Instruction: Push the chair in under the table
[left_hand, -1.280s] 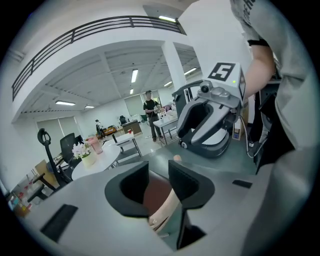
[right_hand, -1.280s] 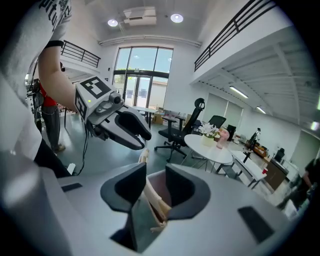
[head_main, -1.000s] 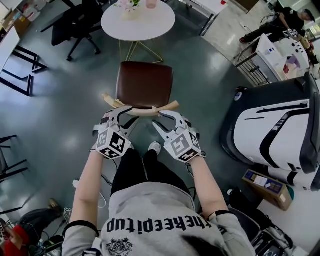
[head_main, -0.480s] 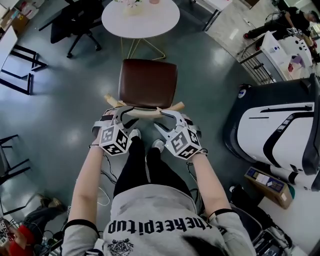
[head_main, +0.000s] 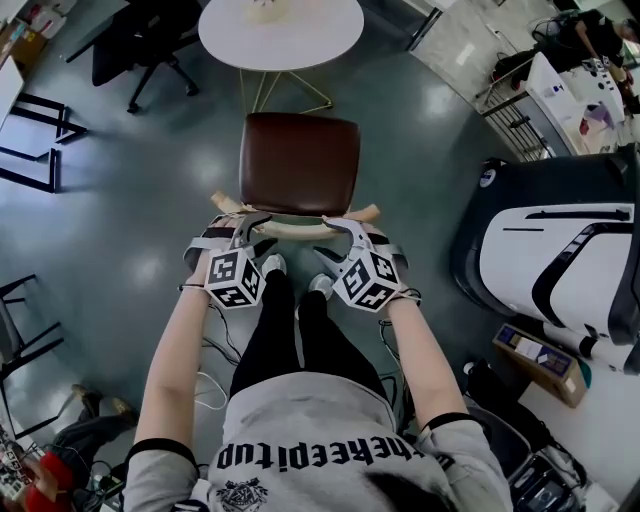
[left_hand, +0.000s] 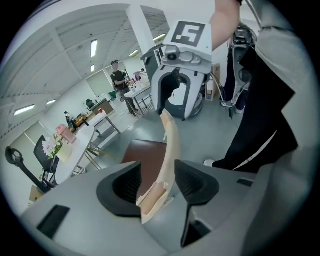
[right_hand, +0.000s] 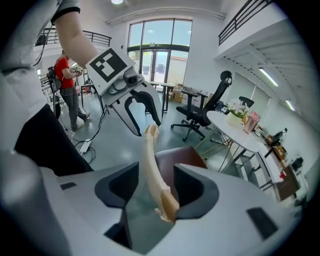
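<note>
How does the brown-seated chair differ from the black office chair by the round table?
The brown-seated chair with a pale curved wooden backrest has a square seat; the black office chair is black, on a star base. The brown one faces the white round table squarely; the black one stands at its left. Neither is tucked under.

The fingers (left_hand: 125, 186) of the left gripper (head_main: 252, 230) and the right gripper (head_main: 334, 236) have just been opening, loosening round the chair (head_main: 300, 160) backrest (head_main: 295, 228) between them. The person's shoes (head_main: 271, 265) have stepped nearer that backrest.
</note>
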